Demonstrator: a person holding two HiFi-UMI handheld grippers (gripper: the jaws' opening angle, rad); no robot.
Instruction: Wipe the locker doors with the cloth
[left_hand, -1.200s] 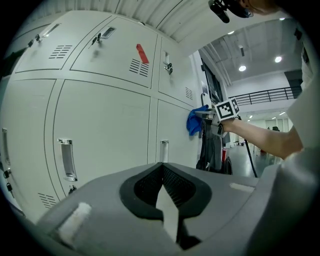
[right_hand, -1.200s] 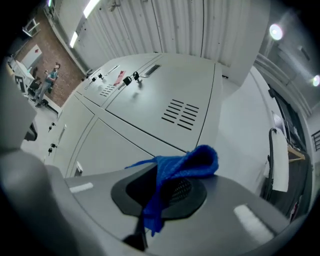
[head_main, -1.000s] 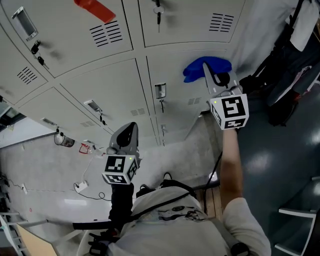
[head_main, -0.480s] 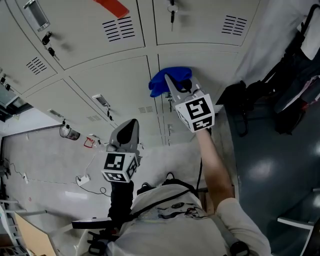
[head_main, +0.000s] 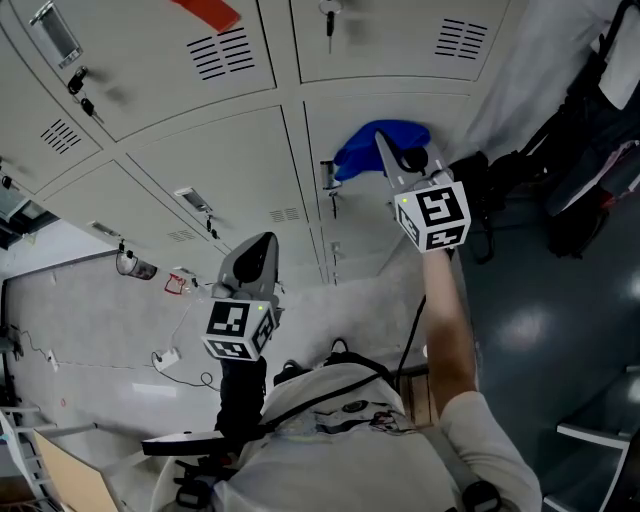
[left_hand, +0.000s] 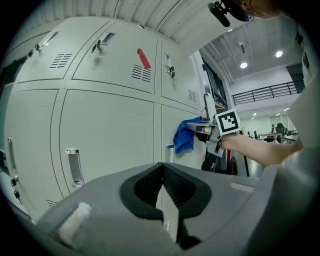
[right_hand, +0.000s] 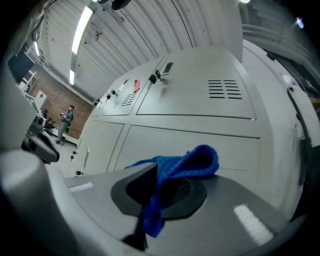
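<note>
A blue cloth (head_main: 360, 155) is pressed against a grey locker door (head_main: 400, 110) in the lower row, beside that door's handle and key (head_main: 329, 190). My right gripper (head_main: 392, 158) is shut on the blue cloth (right_hand: 182, 167), which bunches over the jaws and hangs down between them. My left gripper (head_main: 260, 248) hangs lower and to the left, off the lockers, pointing at the neighbouring door (head_main: 215, 165). Its jaws (left_hand: 162, 172) are shut with nothing in them. The cloth (left_hand: 184, 137) and the right gripper (left_hand: 210, 132) also show in the left gripper view.
Several grey locker doors with vents, handles and hanging keys fill the wall; one upper door carries a red tag (head_main: 205, 12). Black bags (head_main: 585, 170) hang at the right. A cable and small items (head_main: 160, 360) lie on the floor at the left.
The right gripper swept the cloth left across the locker door to the handle, then back to the right. The left gripper has stayed nearly still.
</note>
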